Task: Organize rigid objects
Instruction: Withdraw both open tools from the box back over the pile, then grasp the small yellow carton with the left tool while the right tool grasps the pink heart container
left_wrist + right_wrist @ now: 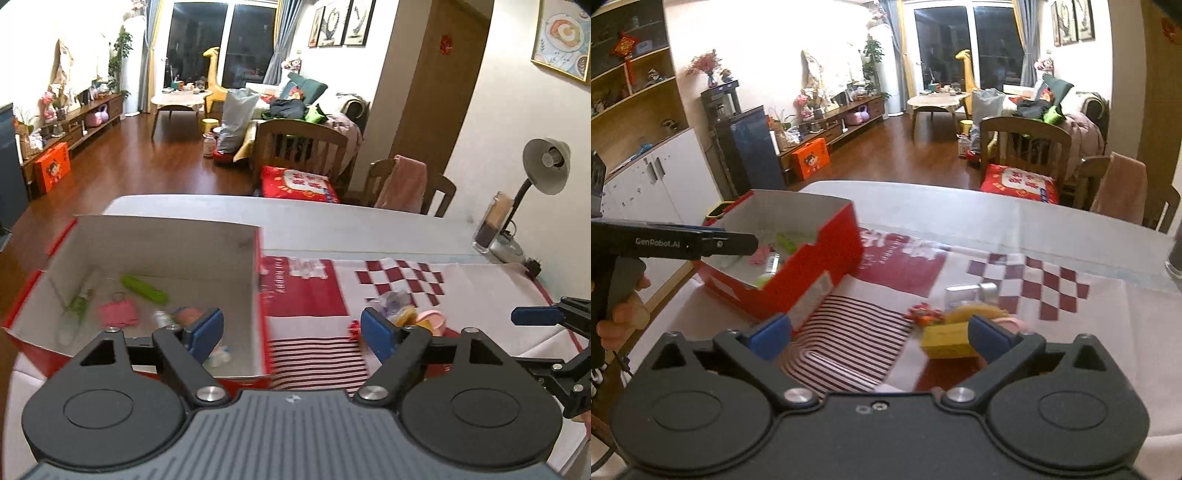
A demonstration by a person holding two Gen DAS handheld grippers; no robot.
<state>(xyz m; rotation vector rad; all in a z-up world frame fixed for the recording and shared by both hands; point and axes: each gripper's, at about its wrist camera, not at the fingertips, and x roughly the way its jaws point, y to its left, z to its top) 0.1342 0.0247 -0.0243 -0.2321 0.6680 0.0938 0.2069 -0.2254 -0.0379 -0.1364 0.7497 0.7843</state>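
Note:
A red cardboard box (260, 295) (812, 273) stands on the left of the table, holding several small things: a green case (144, 289), a pink card holder (118, 314) and a clear tube (75, 310). My left gripper (293, 334) hangs open over the box's right wall with nothing between its pads. My right gripper (881, 338) stands wide open above the striped cloth, empty. Just beyond its right finger lies a small pile: a yellow box (945, 339), a yellow round thing (964, 313), a red trinket (923, 314) and a silver block (971, 292). The pile (406, 314) also shows in the left wrist view.
A red, white and checked cloth (1027, 284) covers the table. A desk lamp (546, 166) and a dark glass (493, 221) stand at the far right edge. Wooden chairs (299, 147) stand behind the table. A person's hand (624, 314) holds the left gripper's handle.

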